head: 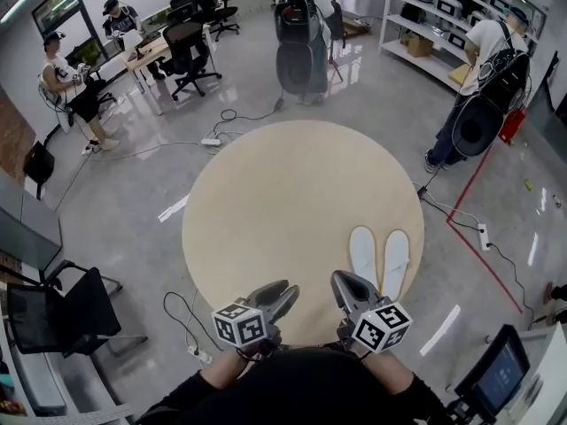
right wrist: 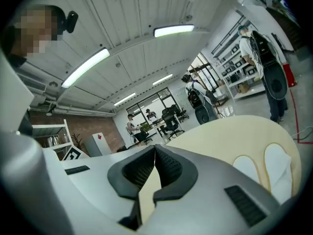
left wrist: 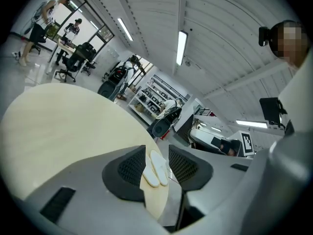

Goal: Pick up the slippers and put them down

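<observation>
Round beige bench (head: 283,193) on a grey floor (head: 133,202), seen from above. The two white slippers (head: 379,257) lie flat on the bench, side by side and touching along their inner edges, in its right part close to the near rim, toes toward the bench's far side. The left gripper (head: 285,292) hovers over the bench's near rim, well apart from the slippers; its jaws stand apart and hold nothing, the slippers showing only far off through the gap. The right gripper (head: 344,283) is over the near rim too, just left of the slippers and clear of them; its jaws are closed tip to tip with nothing between them. A person with a backpack (head: 299,25) stands beyond the bench's far rim. A black chair (head: 66,312) stands left of the bench.
</observation>
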Available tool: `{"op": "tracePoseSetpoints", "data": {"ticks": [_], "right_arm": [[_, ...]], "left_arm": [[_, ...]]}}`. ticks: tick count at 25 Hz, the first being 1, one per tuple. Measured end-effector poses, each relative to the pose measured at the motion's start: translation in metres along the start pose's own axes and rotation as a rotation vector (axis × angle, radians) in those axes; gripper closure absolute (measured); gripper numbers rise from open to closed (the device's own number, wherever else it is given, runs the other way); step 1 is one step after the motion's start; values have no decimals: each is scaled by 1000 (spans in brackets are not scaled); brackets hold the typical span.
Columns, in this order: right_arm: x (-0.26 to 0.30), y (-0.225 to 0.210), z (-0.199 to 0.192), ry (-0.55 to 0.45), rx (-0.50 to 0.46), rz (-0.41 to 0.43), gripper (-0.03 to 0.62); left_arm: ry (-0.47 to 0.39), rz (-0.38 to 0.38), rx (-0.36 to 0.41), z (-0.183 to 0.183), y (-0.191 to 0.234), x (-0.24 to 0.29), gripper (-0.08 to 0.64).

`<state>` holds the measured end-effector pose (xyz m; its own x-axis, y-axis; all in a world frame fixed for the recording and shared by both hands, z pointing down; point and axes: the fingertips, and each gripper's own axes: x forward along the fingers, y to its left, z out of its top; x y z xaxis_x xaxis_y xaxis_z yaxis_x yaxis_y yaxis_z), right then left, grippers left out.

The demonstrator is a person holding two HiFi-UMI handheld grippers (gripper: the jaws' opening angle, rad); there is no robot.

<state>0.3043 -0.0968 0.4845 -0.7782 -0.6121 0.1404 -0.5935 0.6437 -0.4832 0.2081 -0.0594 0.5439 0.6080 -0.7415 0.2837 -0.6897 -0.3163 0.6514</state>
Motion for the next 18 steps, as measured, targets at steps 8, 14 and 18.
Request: {"op": "tracePoseSetpoints", "data": {"ticks": [8,14,18], "right_arm": [[15,55,-17,-41,-68,-45,577],[15,72,-58,7,-82,-117,578],[14,78,-72,36,-75,-153,578]], "left_arm": [[29,-69,12,3,20,-37,397],[64,-122,-5,-14,35,-54,397],[88,-135,-32,-23,44,-61,397]]}}
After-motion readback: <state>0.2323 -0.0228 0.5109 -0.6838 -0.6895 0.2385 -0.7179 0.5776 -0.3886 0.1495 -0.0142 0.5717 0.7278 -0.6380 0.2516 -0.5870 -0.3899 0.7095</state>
